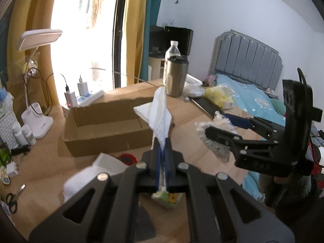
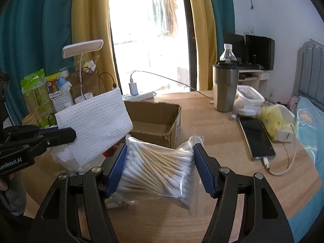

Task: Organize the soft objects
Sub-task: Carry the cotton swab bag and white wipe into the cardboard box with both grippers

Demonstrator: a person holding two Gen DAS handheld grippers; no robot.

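Note:
My left gripper (image 1: 161, 141) is shut on one edge of a white waffle-textured cloth (image 1: 160, 113), which it holds up in the air above the wooden desk (image 1: 50, 162). In the right wrist view that cloth (image 2: 95, 125) hangs as a flat sheet from the left gripper (image 2: 68, 134). My right gripper (image 2: 160, 149) has its blue pads pressed on both sides of a clear bag of cotton swabs (image 2: 158, 168), lifted off the desk. The bag (image 1: 214, 143) and the right gripper (image 1: 213, 121) also show in the left wrist view. An open cardboard box (image 1: 105, 125) (image 2: 154, 119) lies just beyond both.
A steel tumbler (image 2: 224, 87) and a water bottle (image 2: 227, 52) stand behind the box. A phone on a charger cable (image 2: 257, 137) and a yellow tissue pack (image 2: 275, 121) lie at the right. A desk lamp (image 1: 38, 38), a power strip (image 1: 89, 97) and scissors (image 1: 14, 198) are at the left. A pack of white cloths (image 1: 85, 176) lies below my left gripper.

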